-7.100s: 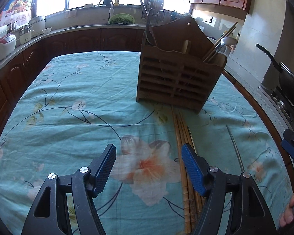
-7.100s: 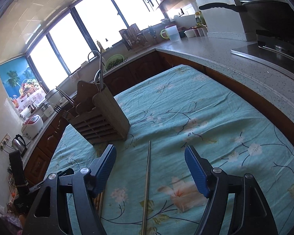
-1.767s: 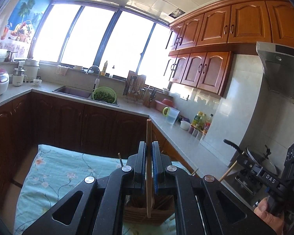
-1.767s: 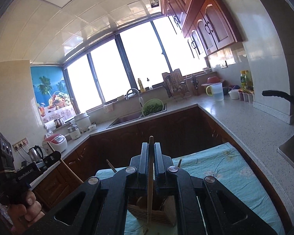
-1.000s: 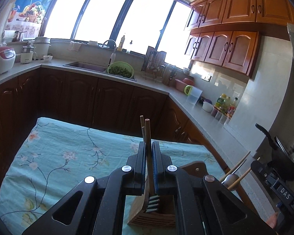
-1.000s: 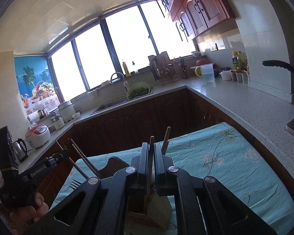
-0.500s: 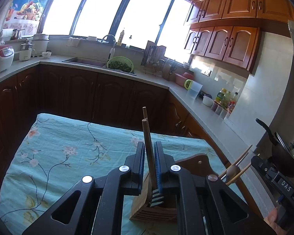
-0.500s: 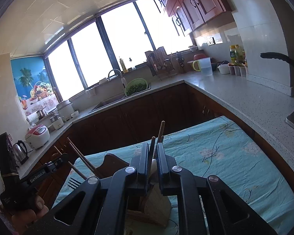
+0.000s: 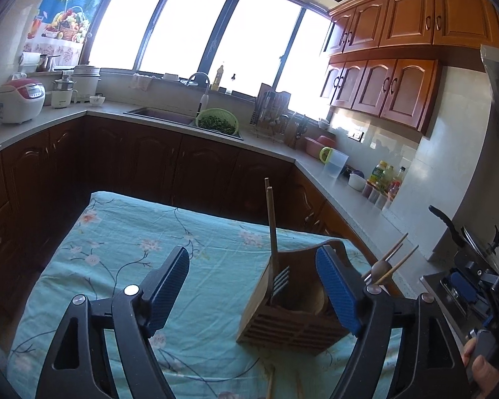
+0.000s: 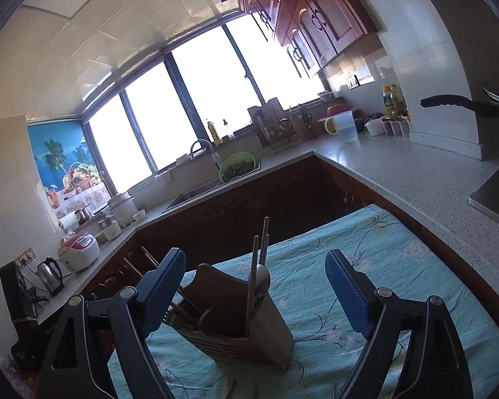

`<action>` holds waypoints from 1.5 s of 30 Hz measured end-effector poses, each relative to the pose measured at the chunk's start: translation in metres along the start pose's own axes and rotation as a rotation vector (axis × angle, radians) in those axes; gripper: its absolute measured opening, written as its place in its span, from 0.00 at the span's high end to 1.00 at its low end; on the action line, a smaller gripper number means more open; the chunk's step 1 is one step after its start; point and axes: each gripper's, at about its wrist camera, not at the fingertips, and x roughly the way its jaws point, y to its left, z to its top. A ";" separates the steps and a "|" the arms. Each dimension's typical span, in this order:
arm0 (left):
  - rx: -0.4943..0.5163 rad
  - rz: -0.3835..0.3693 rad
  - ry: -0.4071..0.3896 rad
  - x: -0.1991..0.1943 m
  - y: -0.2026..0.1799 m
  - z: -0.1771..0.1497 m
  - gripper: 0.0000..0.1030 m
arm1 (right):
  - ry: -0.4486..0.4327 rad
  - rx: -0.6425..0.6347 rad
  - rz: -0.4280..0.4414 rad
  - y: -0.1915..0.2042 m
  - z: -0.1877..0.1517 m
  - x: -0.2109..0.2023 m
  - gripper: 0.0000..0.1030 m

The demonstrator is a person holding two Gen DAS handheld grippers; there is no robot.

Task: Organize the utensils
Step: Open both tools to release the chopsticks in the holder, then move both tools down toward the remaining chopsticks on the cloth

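1. Sunny windows (image 9: 189, 30) curve around a kitchen with brown wooden cupboards (image 9: 399, 56) and a pale speckled counter (image 10: 415, 173).
2. A table in the middle wears a soft blue-green cloth (image 9: 123, 232) with printed flowers and thin dark branches.
3. A wooden holder (image 9: 292, 312) stands on the cloth. It is a box with slots cut along its side and a tall curved back.
4. Long thin wooden chopsticks (image 9: 272, 219) stand up in the holder, next to a metal fork (image 9: 279, 279).
5. More chopsticks (image 9: 394, 261) lean out at the holder's other end.
6. The left gripper (image 9: 254, 291) has just been opening. Its ribbed blue pads (image 9: 169, 286) now stand wide apart with nothing squeezed between them.
7. The right gripper (image 10: 257, 296) has just been opening too. Its jaws are wide, holding nothing, and the holder (image 10: 236, 326) sits beyond them.
8. Two loose chopsticks (image 9: 270, 382) lie flat on the cloth near the holder.
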 end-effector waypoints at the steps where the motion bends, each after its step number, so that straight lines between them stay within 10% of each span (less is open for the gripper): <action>1: 0.001 0.006 0.007 -0.006 0.000 -0.006 0.24 | 0.006 0.000 -0.002 -0.001 -0.004 -0.004 0.15; 23: 0.028 0.093 0.256 -0.059 -0.003 -0.100 0.22 | 0.255 -0.048 -0.094 -0.033 -0.131 -0.042 0.15; 35: 0.093 0.109 0.328 -0.040 -0.022 -0.108 0.22 | 0.315 -0.062 -0.128 -0.044 -0.140 -0.032 0.16; 45: 0.183 0.121 0.409 0.013 -0.043 -0.106 0.26 | 0.408 -0.105 -0.168 -0.051 -0.139 0.004 0.49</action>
